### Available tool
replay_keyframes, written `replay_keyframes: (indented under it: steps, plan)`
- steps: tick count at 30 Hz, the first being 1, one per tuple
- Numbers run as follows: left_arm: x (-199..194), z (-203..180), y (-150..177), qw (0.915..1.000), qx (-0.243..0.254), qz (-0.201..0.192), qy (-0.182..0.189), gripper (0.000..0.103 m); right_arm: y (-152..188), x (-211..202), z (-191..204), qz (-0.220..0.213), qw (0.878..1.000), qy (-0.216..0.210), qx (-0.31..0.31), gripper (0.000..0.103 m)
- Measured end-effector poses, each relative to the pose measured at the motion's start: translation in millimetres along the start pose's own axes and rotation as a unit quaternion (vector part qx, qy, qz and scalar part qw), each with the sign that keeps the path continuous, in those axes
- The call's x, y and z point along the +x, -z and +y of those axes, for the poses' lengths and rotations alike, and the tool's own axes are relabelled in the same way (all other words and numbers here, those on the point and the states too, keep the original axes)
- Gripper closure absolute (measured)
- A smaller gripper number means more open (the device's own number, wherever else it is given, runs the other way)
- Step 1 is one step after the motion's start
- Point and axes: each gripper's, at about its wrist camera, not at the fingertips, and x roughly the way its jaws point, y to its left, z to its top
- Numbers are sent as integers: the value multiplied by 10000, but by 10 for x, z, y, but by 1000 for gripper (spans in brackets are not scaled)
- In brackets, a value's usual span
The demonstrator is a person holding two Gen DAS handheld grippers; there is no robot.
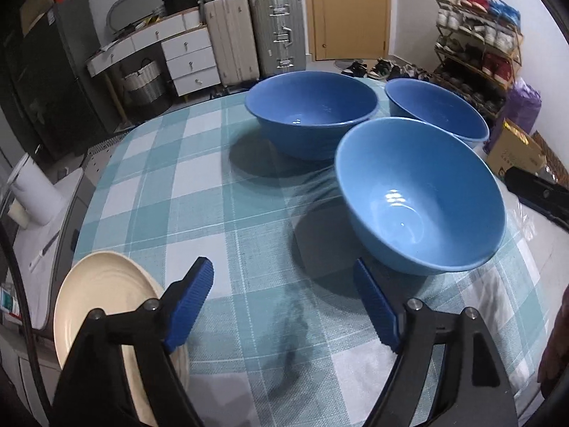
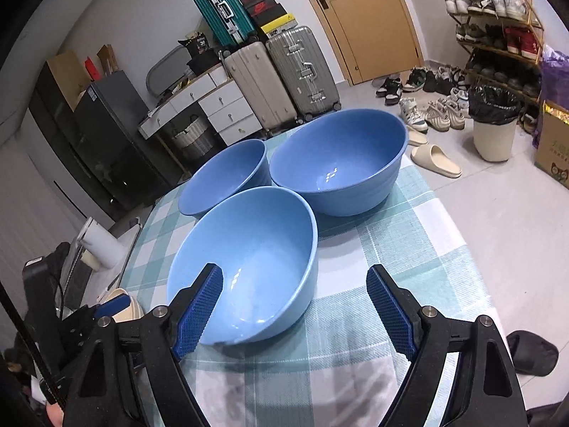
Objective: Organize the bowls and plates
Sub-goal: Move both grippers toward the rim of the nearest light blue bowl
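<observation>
Both grippers spread, nothing held yet

The right gripper (image 2: pixel 295 306) has the nearest bowl (image 2: pixel 245 263) rim beside its left pad; closing carelessly could tip it. The left gripper (image 1: pixel 284 302) is empty, cream plate (image 1: pixel 106 302) at its left.

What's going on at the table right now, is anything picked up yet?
Nothing is held. A person works two handheld grippers over the teal checked tablecloth. The left gripper is open above bare cloth, beside a cream round plate. The right gripper is open, one pad over the near rim of the nearest glossy blue bowl. Two more blue bowls sit behind it, unstacked.
</observation>
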Motion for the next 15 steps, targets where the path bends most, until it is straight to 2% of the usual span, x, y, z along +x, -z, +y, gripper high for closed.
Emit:
replay_keyframes:
  steps: [2,5,8,11,15]
  plan:
    - [-42,84,16,9993,-249,-34,267,21,-23,59,1,40,10000,-19,10,18]
    - [-100,188,50,9973,-573,-59,457,21,-36,105,19,74,10000,-10,-42,18]
    - [-136,233,31,9959,-718,-89,539,4,-65,131,19,99,9999,10,-75,18]
    - [-151,238,-41,9946,-765,-168,687,2,-101,175,1,130,9999,14,-27,18]
    - [-21,237,-221,9893,-1044,41,1020,0,-127,264,-42,236,9997,0,85,18]
